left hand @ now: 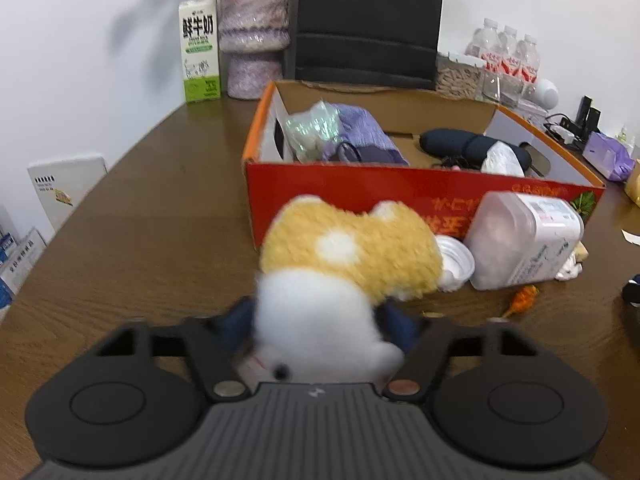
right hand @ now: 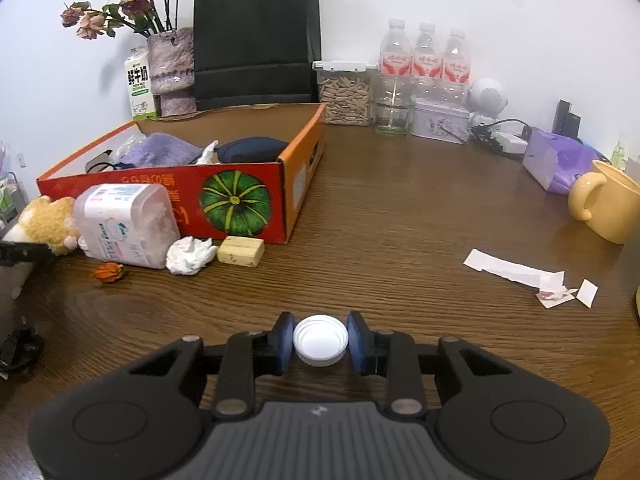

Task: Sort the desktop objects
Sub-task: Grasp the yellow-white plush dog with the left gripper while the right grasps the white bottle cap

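Observation:
My left gripper [left hand: 316, 326] is shut on a yellow and white plush toy [left hand: 348, 252], held above the table in front of the red and orange cardboard box [left hand: 360, 188]. The toy also shows at the far left of the right wrist view [right hand: 50, 224]. My right gripper [right hand: 320, 340] is shut on a white bottle cap [right hand: 320, 341] just above the table. The box [right hand: 240, 200] holds a purple cloth [right hand: 160, 150], a dark pouch [right hand: 252, 149] and a clear bag [left hand: 316, 128].
In front of the box lie a clear plastic container [right hand: 124, 224], crumpled tissue [right hand: 190, 256], a yellow block [right hand: 241, 251] and a small orange object [right hand: 108, 272]. A yellow mug [right hand: 608, 204], paper scraps [right hand: 516, 270], water bottles [right hand: 426, 60], a seed jar [right hand: 346, 94] and a vase [right hand: 170, 60] stand around.

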Available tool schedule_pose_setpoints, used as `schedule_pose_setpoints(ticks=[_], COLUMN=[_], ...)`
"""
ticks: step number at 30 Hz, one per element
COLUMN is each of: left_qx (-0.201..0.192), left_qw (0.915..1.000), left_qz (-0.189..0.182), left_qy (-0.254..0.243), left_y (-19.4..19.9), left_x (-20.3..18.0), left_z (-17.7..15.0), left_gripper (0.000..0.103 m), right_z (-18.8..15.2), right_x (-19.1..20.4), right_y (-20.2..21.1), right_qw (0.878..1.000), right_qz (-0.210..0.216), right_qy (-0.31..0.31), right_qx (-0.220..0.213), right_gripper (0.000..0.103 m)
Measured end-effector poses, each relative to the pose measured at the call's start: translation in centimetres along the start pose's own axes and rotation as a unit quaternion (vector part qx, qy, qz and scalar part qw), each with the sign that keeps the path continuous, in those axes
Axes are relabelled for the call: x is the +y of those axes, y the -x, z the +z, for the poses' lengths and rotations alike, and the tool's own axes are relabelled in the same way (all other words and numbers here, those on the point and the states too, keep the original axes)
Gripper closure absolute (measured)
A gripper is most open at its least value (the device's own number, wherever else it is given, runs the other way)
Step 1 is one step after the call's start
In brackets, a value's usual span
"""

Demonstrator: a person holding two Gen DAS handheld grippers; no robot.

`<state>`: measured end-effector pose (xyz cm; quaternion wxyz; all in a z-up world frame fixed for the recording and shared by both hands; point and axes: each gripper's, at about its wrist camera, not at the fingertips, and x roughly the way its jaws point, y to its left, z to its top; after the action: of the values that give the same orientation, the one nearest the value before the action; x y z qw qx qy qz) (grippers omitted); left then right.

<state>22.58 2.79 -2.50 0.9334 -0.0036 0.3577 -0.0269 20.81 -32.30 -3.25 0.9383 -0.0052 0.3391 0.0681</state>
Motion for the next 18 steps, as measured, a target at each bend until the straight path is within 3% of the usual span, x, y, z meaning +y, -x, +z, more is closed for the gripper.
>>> schedule_pose_setpoints(ticks=[9, 18], left_qx=[-0.015, -0.067], left_qw=[0.9999, 0.9977], left_qz=[0.005, 0.009], left_qy=[0.001, 0.006], left_y=[0.7, 3.8], left_x=[0.2, 1.0], left_z=[-0.1, 1.3], left_gripper=[0.051, 0.052], right_z=[0.5, 2.9], right_x=[0.9, 1.8], right_y=[-0.2, 1.1], right_qw=[1.0, 0.998], right_qz=[0.014, 0.021], right_qy=[-0.002, -0.006], right_qx=[-0.007, -0.059], right_gripper=[0.075, 0.075])
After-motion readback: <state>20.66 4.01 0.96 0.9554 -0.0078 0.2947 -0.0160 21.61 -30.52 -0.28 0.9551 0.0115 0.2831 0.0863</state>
